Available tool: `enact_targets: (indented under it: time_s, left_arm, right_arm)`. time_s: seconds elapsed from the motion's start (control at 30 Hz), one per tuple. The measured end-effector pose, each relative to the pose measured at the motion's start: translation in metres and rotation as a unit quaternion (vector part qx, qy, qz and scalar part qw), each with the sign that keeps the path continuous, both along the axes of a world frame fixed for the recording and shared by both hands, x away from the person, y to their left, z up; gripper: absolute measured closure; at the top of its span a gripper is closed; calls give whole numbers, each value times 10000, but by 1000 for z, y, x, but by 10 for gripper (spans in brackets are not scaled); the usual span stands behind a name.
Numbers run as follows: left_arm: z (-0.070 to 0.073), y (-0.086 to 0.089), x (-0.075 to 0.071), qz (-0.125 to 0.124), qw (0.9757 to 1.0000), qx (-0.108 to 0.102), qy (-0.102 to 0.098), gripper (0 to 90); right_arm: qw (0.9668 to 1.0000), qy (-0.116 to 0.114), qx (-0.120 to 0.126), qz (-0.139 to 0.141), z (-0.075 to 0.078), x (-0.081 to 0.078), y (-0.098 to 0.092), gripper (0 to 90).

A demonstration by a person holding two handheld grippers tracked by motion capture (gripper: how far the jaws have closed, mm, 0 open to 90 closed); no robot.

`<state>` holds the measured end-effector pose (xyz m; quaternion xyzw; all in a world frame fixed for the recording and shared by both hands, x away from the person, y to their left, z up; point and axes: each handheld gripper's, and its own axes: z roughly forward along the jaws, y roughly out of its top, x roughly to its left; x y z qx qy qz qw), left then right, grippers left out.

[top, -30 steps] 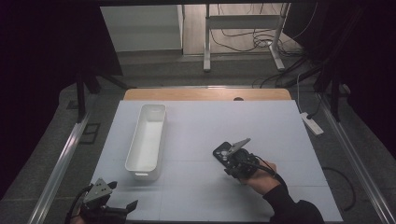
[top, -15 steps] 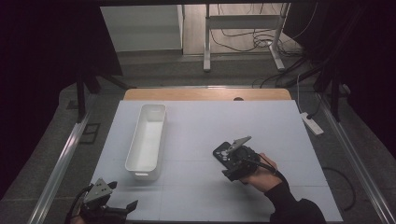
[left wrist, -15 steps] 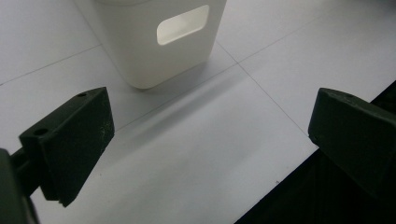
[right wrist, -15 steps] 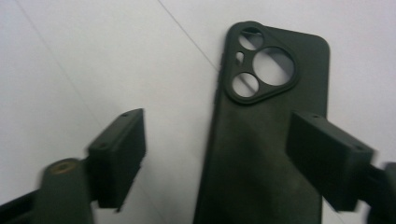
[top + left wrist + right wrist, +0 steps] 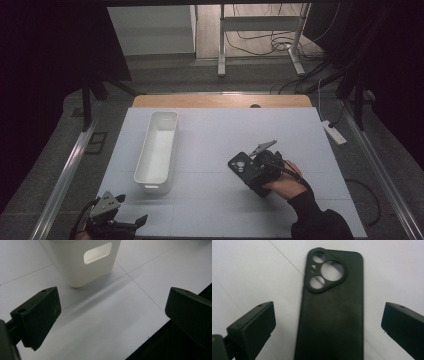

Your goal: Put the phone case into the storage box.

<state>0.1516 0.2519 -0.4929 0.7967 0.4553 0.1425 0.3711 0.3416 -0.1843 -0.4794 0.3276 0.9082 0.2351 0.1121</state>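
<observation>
The black phone case (image 5: 332, 307) is lying flat on the counter (image 5: 210, 135), between the right gripper (image 5: 328, 327) fingers, which have just been spread wide and aren't touching it. Left gripper (image 5: 110, 320) is parked, also released. Flat and thin, so it could easily get nudged away or pinched badly on a re-grab.

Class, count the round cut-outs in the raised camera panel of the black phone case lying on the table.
4 on the phone case: one small opening at the panel's top left, a tiny one just below it, the largest at the right, and a medium one at the bottom.
</observation>
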Motion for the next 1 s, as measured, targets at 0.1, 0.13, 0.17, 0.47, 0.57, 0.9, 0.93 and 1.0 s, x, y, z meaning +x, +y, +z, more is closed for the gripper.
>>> enact_targets:
  time_s: [0.1, 0.13, 0.17, 0.47, 0.57, 0.9, 0.93, 1.0]
  left_arm:
    - [0, 0, 0, 1, 10000, -2, 2, 10]
    - [0, 0, 0, 0, 10000, 0, 3, 10]
    - [0, 0, 0, -2, 10000, 1, 5, 11]
    - [0, 0, 0, 1, 10000, -6, 5, 11]
    - [0, 0, 0, -6, 10000, 1, -1, 11]
    - [0, 0, 0, -6, 10000, -4, -13, 10]
    - [0, 0, 0, -7, 10000, -5, -11, 10]
    - [0, 0, -1, -4, 10000, -7, -16, 9]
  right_arm:
    - [9999, 56, 64, -99, 0, 3, -5, 0]
    - [9999, 72, 91, -127, 0, 5, -7, 0]
    - [9998, 81, 112, -153, 1, 6, -9, 0]
    - [9997, 149, 113, -128, -6, 6, -8, 0]
    - [9997, 169, 109, -103, -10, 6, -9, 0]
    - [9997, 240, -104, -23, -28, 6, -5, 0]
    - [9996, 242, -126, -29, -30, 6, -5, 0]
    - [9994, 295, -161, -29, -33, 7, -5, 0]
